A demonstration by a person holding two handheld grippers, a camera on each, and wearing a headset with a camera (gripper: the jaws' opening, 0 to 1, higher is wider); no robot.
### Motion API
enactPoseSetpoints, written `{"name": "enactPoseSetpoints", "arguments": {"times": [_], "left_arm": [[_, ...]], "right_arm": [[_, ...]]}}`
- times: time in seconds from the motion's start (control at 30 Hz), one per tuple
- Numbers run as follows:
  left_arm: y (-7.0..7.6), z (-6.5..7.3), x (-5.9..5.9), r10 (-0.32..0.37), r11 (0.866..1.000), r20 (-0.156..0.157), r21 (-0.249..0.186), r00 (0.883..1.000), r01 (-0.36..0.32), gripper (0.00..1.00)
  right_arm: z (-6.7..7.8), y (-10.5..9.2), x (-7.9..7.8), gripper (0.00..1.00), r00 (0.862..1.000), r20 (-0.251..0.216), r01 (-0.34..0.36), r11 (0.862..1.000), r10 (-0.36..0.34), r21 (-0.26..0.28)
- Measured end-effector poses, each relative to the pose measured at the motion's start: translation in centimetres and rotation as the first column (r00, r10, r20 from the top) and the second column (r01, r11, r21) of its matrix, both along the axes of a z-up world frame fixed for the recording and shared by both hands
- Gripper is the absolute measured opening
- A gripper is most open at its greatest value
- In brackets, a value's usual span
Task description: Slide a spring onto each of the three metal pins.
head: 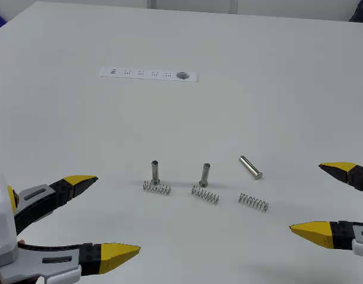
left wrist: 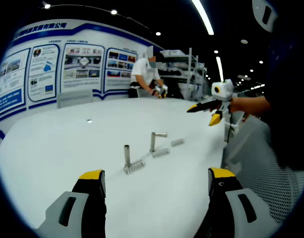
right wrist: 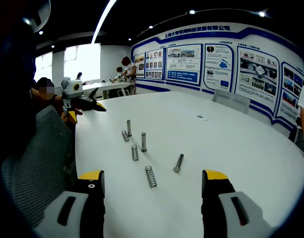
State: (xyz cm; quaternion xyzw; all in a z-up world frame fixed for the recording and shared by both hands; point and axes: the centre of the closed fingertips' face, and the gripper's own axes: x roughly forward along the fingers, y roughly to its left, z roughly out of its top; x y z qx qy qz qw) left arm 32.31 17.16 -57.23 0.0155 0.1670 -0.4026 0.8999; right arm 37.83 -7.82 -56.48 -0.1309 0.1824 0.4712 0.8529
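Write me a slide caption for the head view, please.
Left gripper and right gripper, both open, flank two upright pins, one lying pin and three loose springs.

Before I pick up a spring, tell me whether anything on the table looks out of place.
In the head view, the right pin lies tipped on its side, while the left pin and the middle pin stand upright. Nothing else looks odd.

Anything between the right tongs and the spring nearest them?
Nothing visible does. The open right tongs face the small coiled metal spring across bare white table; the silver metal pin lying on its side rests beside that spring.
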Motion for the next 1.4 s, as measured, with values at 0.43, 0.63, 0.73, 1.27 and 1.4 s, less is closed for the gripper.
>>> {"name": "enactPoseSetpoints", "arguments": {"times": [0.43,0.63,0.73,1.27,1.4], "left_arm": [[0.38,-0.63,-0.25,0.017,1.000,-0.026,0.006,1.000,-0.017,0.87],[0.46,-0.59,-0.23,0.025,1.000,-0.028,0.002,0.999,-0.025,0.87],[0.54,-0.63,-0.27,0.027,1.000,-0.031,0.002,0.999,-0.027,0.87],[0.81,-0.50,-0.34,0.036,0.999,-0.030,-0.003,0.999,-0.036,0.86],[0.72,-0.52,-0.40,0.032,0.999,-0.030,-0.001,0.999,-0.032,0.86]], "right_arm": [[-0.20,0.06,0.04,0.80,1.000,-0.011,0.000,1.000,0.000,-0.001],[-0.20,0.13,0.19,0.80,1.000,-0.016,-0.005,1.000,0.005,-0.007],[-0.15,0.21,0.26,0.80,1.000,-0.017,-0.009,1.000,0.009,-0.010],[-0.11,0.22,0.33,0.78,1.000,-0.022,-0.003,1.000,0.002,-0.024],[-0.03,0.02,0.95,0.77,1.000,-0.023,0.016,1.000,-0.017,-0.020]]}}
